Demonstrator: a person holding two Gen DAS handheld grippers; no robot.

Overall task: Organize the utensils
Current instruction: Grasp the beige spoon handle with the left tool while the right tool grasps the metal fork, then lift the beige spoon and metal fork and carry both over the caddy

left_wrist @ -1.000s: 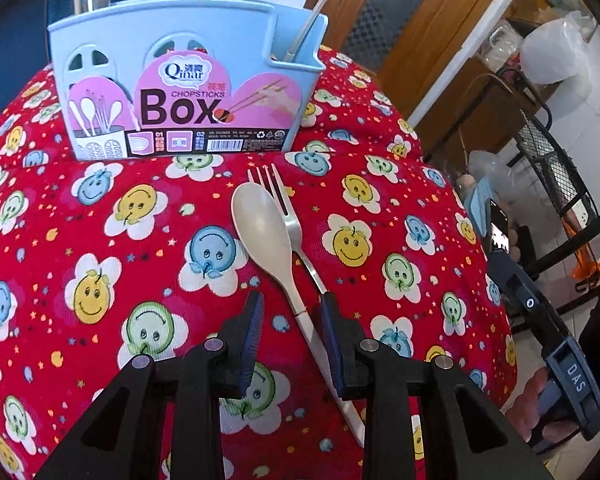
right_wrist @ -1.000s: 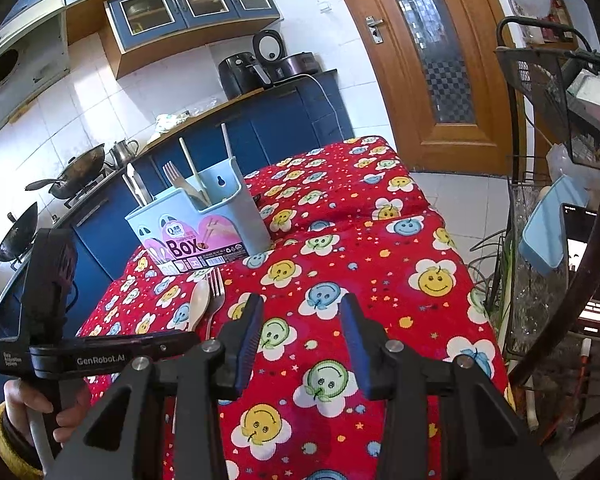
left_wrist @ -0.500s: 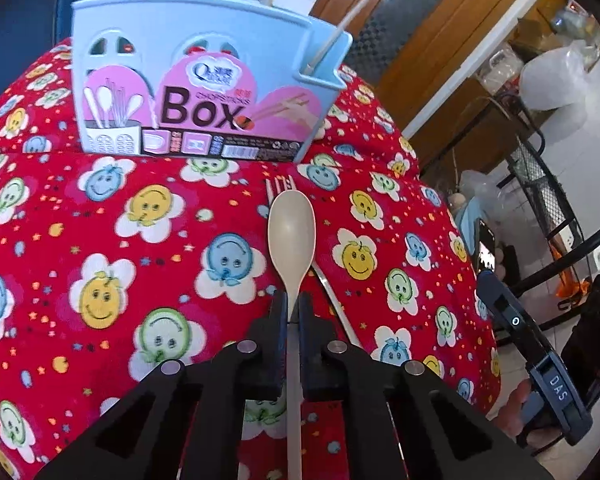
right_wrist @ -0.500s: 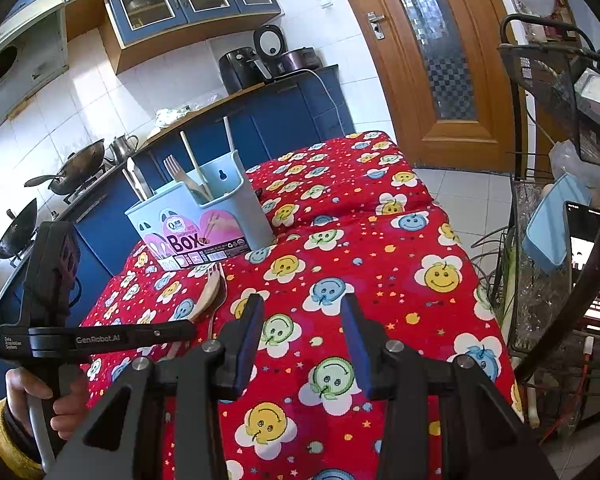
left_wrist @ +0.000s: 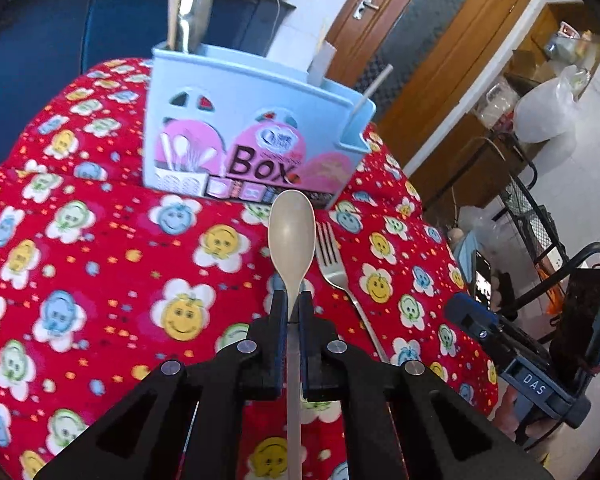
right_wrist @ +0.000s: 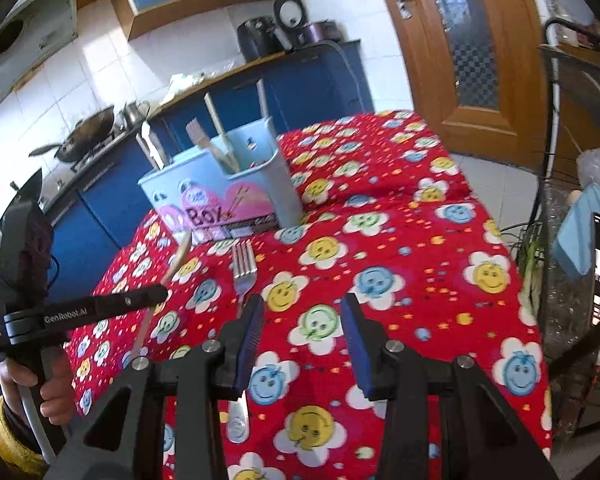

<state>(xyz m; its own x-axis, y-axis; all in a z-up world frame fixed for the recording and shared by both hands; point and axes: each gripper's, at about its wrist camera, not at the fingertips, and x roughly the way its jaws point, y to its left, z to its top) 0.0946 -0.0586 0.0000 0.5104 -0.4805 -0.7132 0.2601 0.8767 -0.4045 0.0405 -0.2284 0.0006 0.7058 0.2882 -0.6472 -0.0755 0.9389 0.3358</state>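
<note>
My left gripper [left_wrist: 291, 304] is shut on the handle of a beige spoon [left_wrist: 292, 236], which is lifted off the cloth with its bowl pointing at the light blue utensil box [left_wrist: 236, 136]. In the right wrist view the same spoon [right_wrist: 180, 256] hangs tilted from the left gripper [right_wrist: 160, 294]. A metal fork [left_wrist: 334, 260] lies flat on the red cloth just right of the spoon. My right gripper [right_wrist: 302, 312] stands open with nothing between its fingers, and the fork [right_wrist: 243, 268] lies just ahead of its left finger. The box [right_wrist: 220, 188] holds several utensils upright.
The table [right_wrist: 440, 264] wears a red cloth with smiley flowers. Blue cabinets [right_wrist: 112, 200] stand behind the box, with a wok on the stove at the left. A wooden door [right_wrist: 472, 40] is at the back right. A wire rack [right_wrist: 572, 208] stands past the table's right edge.
My left gripper closed on the spoon's handle and raised it off the cloth toward the box, leaving the fork lying. My right gripper shifted left toward the fork, still open.
</note>
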